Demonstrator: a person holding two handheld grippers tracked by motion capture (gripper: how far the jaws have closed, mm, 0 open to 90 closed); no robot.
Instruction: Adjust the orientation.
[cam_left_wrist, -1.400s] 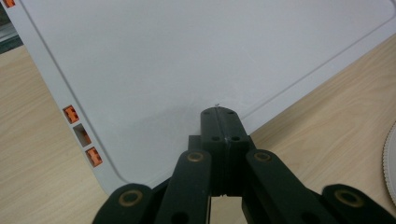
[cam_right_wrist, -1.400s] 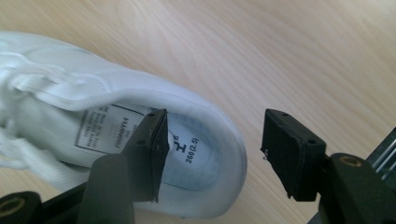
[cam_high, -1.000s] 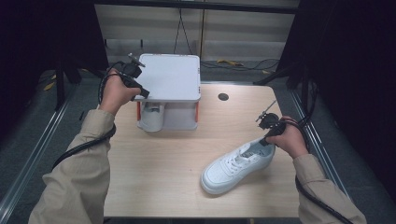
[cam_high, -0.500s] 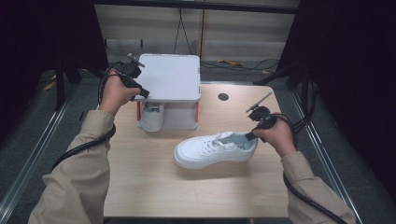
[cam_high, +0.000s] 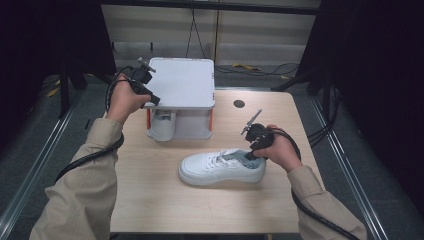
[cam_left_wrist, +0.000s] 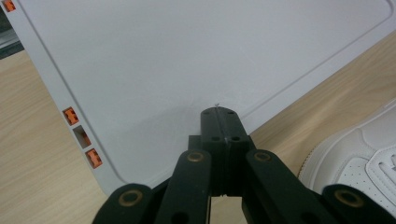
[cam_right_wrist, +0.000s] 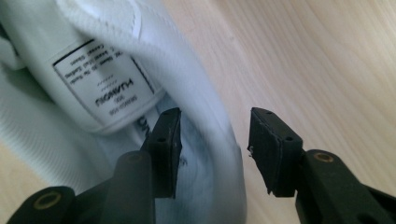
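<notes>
A white sneaker (cam_high: 220, 167) lies on the wooden table (cam_high: 150, 200), toe to the left; it also shows in the left gripper view (cam_left_wrist: 359, 163). My right gripper (cam_high: 251, 152) is at its heel. In the right gripper view the jaws (cam_right_wrist: 217, 144) straddle the heel wall (cam_right_wrist: 219, 154), one inside the shoe by the size label (cam_right_wrist: 105, 84) and one outside. They have just been opening and no longer press on it. My left gripper (cam_high: 151, 98) is shut, its tips (cam_left_wrist: 219, 123) resting on the top of a white shelf stand (cam_high: 182, 82).
The stand has orange posts (cam_high: 148, 120) and a white object (cam_high: 162, 125) tucked under its top. A round hole (cam_high: 239, 103) sits in the table behind the shoe. Metal rails (cam_high: 30, 175) run along both sides of the table.
The right hand has slid the sneaker left and turned it from a diagonal to lie across the table. The right jaws have widened off the heel. The left hand has not moved.
</notes>
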